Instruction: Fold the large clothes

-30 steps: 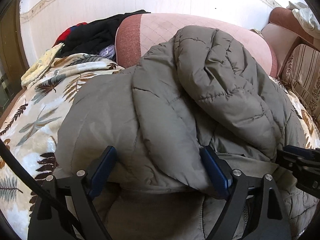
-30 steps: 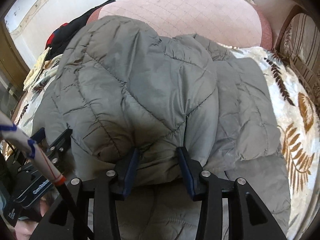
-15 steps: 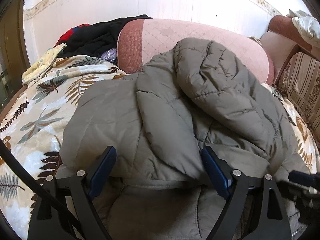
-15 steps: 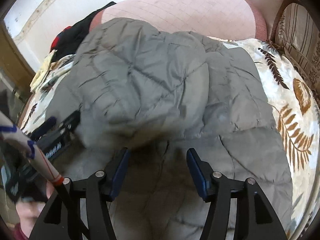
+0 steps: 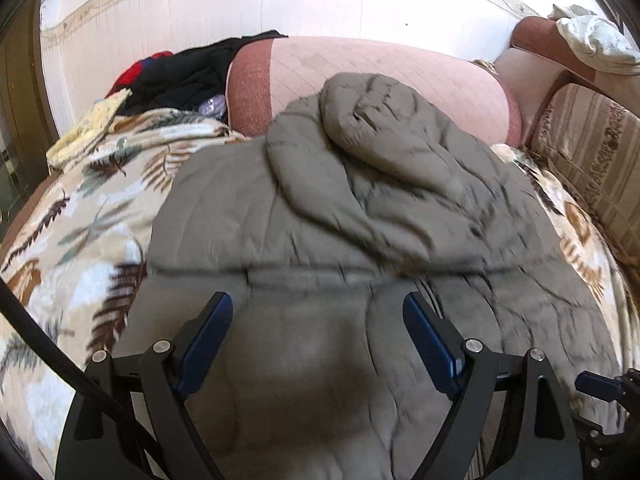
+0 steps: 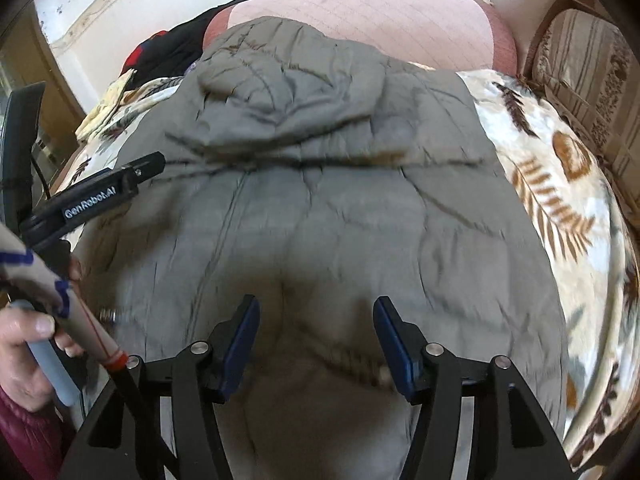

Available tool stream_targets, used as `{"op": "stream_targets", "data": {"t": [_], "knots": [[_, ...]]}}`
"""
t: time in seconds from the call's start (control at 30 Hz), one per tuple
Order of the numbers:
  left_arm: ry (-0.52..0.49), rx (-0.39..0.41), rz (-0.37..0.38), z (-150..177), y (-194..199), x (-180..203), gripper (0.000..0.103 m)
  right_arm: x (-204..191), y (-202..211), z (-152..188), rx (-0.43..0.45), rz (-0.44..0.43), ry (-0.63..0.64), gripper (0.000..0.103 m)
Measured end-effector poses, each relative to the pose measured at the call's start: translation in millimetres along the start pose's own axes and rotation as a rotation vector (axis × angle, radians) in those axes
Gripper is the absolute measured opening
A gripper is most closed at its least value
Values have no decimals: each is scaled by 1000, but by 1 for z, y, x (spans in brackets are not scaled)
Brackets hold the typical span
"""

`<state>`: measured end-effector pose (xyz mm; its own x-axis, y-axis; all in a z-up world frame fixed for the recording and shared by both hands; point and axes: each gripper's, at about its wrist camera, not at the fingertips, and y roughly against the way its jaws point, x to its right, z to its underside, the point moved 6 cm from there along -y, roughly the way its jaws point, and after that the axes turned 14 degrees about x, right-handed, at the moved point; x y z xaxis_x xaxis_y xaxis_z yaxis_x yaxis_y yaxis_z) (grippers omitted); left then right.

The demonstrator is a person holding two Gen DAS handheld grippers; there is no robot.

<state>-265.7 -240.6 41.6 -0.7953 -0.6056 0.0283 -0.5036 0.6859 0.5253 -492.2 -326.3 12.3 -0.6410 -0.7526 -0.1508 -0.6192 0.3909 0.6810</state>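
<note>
A grey-green quilted jacket [image 5: 360,200] lies spread on a leaf-patterned blanket [image 5: 80,220], its upper part and hood folded in a bulky heap on the far half. My left gripper [image 5: 316,312] hovers open over the jacket's near, flat part, with nothing between its blue pads. In the right wrist view the same jacket [image 6: 320,120] fills the middle. My right gripper [image 6: 316,312] stands open above its near part, clear of the cloth. One black finger of the left gripper [image 6: 100,196] reaches in from the left by the fold line.
A pink sofa back [image 5: 380,68] rises behind the jacket. Dark and red clothes [image 5: 180,72] are piled at the back left. A striped cushion [image 5: 592,152] and a white cloth [image 5: 592,36] are on the right. A person's hand [image 6: 24,344] shows at the lower left.
My right gripper let go of the jacket's fold and opened. Both grippers drew back toward the near edge, and the folded part now rests farther away on the jacket.
</note>
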Motion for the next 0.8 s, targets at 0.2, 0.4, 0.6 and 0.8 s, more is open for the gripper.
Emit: {"op": "stream_targets", "data": {"t": [0.2,0.4,0.6,0.8], "knots": [[-9,-47,-18,48,42,-1,86,12,23,34,-13,-4,-10,64],[21,-120,-30,98,73,-6,86,19,35,63,-11,-27,-16,67],[-17,-113,-78,123,95,-8,86,20,39,82,33,-62,-4,71],[-30,-94,-102,131,107,-8,86,15,43,92,89,-71,66,73]]}}
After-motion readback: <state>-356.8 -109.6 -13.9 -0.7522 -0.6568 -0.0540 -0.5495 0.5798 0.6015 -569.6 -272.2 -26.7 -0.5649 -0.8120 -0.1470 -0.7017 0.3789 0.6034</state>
